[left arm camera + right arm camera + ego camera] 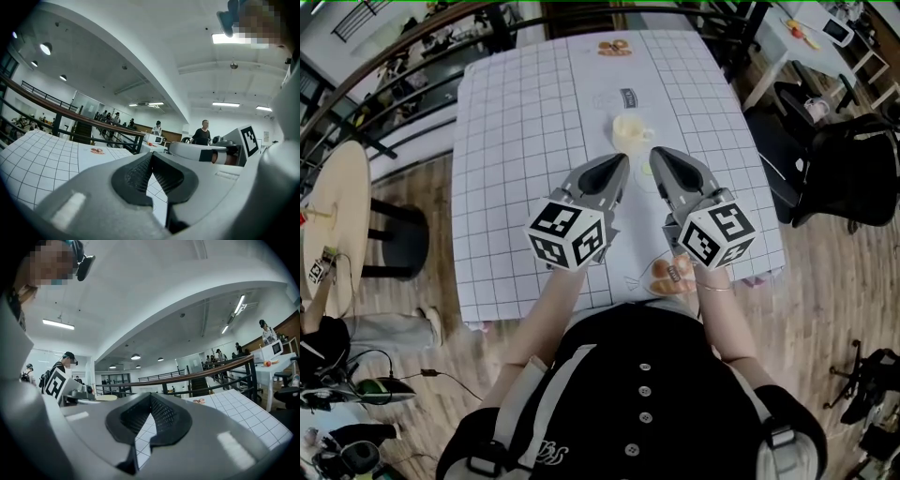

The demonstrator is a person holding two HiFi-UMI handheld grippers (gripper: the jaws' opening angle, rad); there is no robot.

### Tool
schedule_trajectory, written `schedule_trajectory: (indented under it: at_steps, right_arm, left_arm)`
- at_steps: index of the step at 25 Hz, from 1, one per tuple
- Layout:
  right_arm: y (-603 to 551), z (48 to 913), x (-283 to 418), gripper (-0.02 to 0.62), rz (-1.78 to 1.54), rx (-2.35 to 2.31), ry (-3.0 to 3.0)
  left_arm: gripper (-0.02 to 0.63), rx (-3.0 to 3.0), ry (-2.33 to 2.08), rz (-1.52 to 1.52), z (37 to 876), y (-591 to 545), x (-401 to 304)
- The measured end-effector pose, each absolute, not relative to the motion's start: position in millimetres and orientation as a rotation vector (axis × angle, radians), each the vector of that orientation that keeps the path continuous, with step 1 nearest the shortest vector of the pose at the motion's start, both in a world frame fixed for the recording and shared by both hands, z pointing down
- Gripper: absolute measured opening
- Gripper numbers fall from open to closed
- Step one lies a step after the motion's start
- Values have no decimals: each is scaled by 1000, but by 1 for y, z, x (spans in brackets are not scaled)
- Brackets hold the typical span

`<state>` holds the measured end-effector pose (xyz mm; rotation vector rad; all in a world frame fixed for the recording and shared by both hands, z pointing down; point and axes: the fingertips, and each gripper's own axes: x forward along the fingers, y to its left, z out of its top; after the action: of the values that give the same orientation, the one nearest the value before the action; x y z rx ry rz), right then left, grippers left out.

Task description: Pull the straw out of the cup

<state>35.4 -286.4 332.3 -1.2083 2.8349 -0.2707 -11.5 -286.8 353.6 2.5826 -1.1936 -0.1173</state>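
Observation:
A pale yellow cup (629,131) with a handle stands on the gridded white tablecloth (516,141), just beyond both gripper tips. I see no straw in any view. My left gripper (622,161) (151,154) and right gripper (657,153) (150,395) are held side by side and level, pointing at the cup and a little short of it. Both are shut, the ribbed pads meeting at the tips with nothing between them. The left gripper view shows the right gripper's body (199,151) alongside, and the right gripper view shows the left gripper's marker cube (56,383).
A small dark label (630,95) and a food print (614,47) lie farther up the table. Another food picture (670,275) sits at the near edge under my right hand. A round wooden table (342,211) stands to the left and black chairs (825,159) to the right. People stand in the background.

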Motion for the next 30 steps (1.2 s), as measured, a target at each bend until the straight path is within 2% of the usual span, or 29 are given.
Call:
schedule_trajectory:
  at_steps: [30]
  right_arm:
    - [-262,361,37,0,-363,-1207,2879]
  left_arm:
    - [-2,2524,-1183,-97,375,-270,-7]
